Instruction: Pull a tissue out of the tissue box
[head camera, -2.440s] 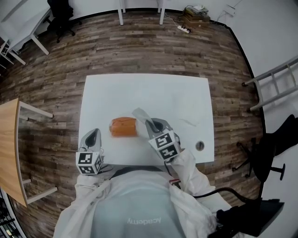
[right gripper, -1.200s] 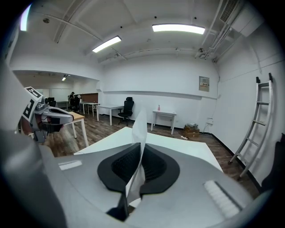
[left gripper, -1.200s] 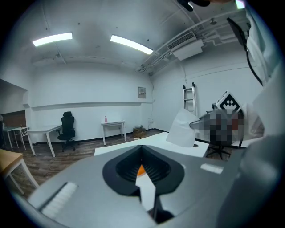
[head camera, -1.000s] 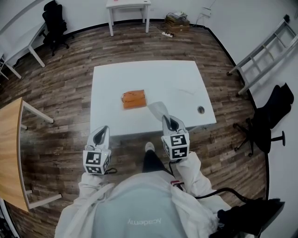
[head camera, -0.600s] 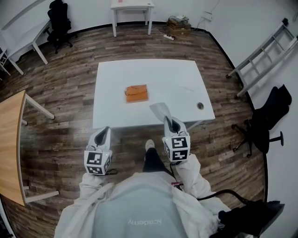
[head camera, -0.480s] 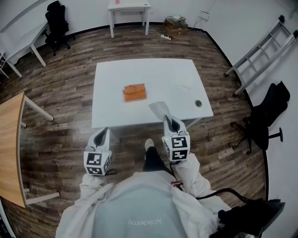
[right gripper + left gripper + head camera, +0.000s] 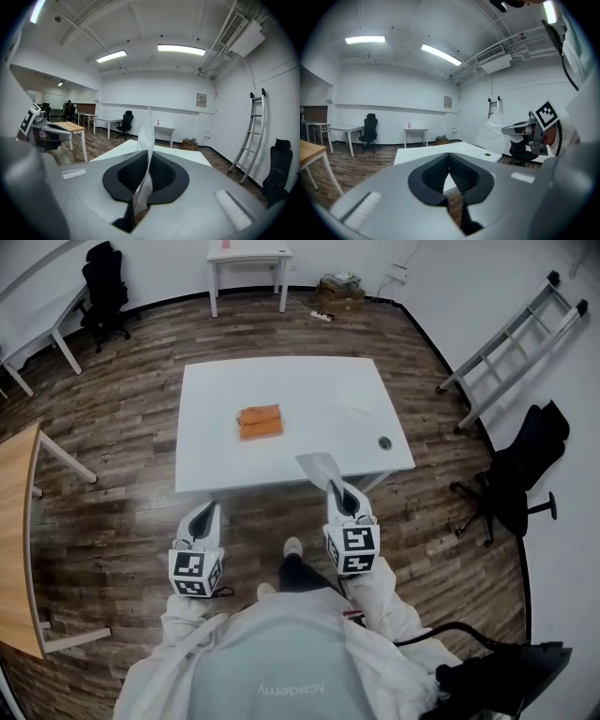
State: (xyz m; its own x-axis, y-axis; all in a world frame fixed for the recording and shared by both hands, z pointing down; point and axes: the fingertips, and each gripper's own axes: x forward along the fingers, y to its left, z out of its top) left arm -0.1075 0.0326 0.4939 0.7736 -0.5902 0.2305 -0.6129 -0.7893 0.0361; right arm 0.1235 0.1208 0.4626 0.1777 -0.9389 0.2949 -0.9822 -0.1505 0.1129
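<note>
White rectangular surface (image 7: 309,381) carries the flat orange tissue box (image 7: 260,421), well apart from the right tool (image 7: 339,491) clamped on a thin white tissue (image 7: 317,466), left tool (image 7: 206,515) closed empty: the pull looks finished.

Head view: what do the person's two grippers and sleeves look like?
The left tongs and right tongs are grey, tapering shells with black ribbed pads inside. Each carries a white cube printed with black square markers. The person wears white sleeves. A black cable trails beside the right sleeve.
</note>
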